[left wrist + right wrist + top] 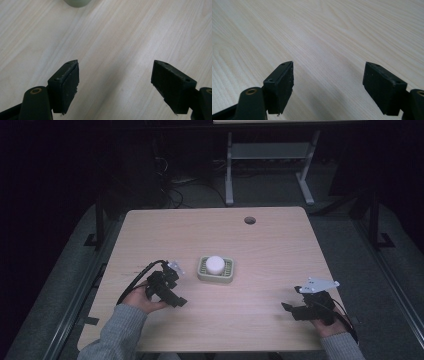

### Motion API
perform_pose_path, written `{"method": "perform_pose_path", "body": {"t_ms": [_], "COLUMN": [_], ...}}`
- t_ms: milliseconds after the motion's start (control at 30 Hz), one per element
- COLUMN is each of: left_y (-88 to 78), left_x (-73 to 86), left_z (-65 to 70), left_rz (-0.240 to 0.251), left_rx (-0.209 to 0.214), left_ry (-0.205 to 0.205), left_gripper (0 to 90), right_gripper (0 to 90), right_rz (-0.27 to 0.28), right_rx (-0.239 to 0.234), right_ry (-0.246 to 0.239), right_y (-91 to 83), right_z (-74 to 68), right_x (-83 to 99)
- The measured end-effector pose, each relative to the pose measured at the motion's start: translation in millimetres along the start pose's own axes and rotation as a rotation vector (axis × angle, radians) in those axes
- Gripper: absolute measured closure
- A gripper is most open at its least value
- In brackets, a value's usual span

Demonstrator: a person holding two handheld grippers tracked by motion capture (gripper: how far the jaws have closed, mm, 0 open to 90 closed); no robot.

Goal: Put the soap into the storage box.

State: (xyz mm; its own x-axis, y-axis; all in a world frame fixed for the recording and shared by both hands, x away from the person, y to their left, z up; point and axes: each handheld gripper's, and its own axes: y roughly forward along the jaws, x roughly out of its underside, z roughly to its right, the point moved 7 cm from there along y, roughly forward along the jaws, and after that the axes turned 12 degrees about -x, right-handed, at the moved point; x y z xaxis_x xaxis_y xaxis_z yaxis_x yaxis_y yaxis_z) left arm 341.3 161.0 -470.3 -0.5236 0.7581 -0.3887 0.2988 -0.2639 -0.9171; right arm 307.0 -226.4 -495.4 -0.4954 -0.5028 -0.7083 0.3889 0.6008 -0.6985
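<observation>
High view: white round soap [215, 264] sitting in pale green dish [216, 270] mid-table [270, 245], near left gripper [175, 298], well apart from right gripper [290, 310]. Both spread wide, holding nothing. Likely slippery; squeezed off-centre, could pop out. Dish light, could slide or tip if nudged by a jaw.

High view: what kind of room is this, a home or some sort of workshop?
Probably a lab or test workspace, not a home. A bare light wooden table with a cable hole stands on grey carpet, loose cables lie beyond it, and the white metal legs of another desk show behind. The room is dark.
</observation>
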Motion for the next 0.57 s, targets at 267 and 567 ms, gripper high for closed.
{"method": "perform_pose_path", "body": {"t_ms": [267, 567], "left_y": [-0.4, 0.4], "left_x": [14.9, 28.8], "left_z": [0.1, 1.9], "left_rz": [-0.001, 0.012], "left_rx": [0.003, 0.000], "left_ry": [-0.013, -0.032], "left_gripper": [22.4, 22.7], "right_gripper": [24.2, 24.2], "right_rz": [0.001, -0.001], "right_rx": [0.002, 0.006], "right_ry": [0.000, -0.010], "right_y": [-0.1, -0.3], "right_z": [-0.2, -0.1], "right_x": [0.2, -0.2]}}
